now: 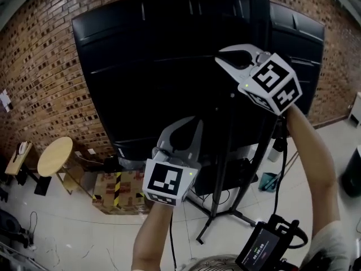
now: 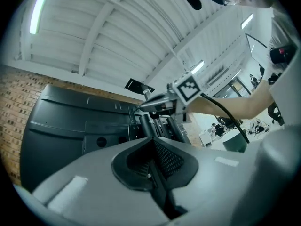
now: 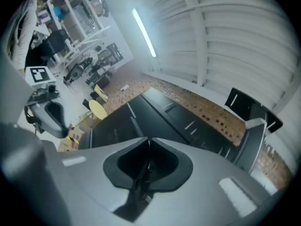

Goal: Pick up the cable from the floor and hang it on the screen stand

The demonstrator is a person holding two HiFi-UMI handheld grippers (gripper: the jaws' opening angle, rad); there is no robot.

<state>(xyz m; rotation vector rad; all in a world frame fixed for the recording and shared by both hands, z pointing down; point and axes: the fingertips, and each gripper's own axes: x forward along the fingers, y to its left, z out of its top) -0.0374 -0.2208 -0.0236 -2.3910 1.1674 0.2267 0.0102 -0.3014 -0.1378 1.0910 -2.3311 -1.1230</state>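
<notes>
The big black screen (image 1: 169,66) fills the middle of the head view, seen from its back, with its dark stand post (image 1: 259,16) rising at the upper right. My right gripper (image 1: 221,59) is raised beside that post, jaws closed. In the right gripper view the right gripper (image 3: 149,140) pinches a thin dark ribbed strand, apparently the cable (image 3: 142,171). Lower and to the left, my left gripper (image 1: 194,122) points up at the screen's back. Its jaws (image 2: 151,140) are together with nothing seen between them. The rest of the cable is hidden.
A thin tripod (image 1: 217,208) stands on the tiled floor under the screen. A round wooden table (image 1: 54,156) and a taped cardboard box (image 1: 118,191) sit at the lower left by the brick wall (image 1: 39,49). A small black device (image 1: 265,247) is at the bottom right.
</notes>
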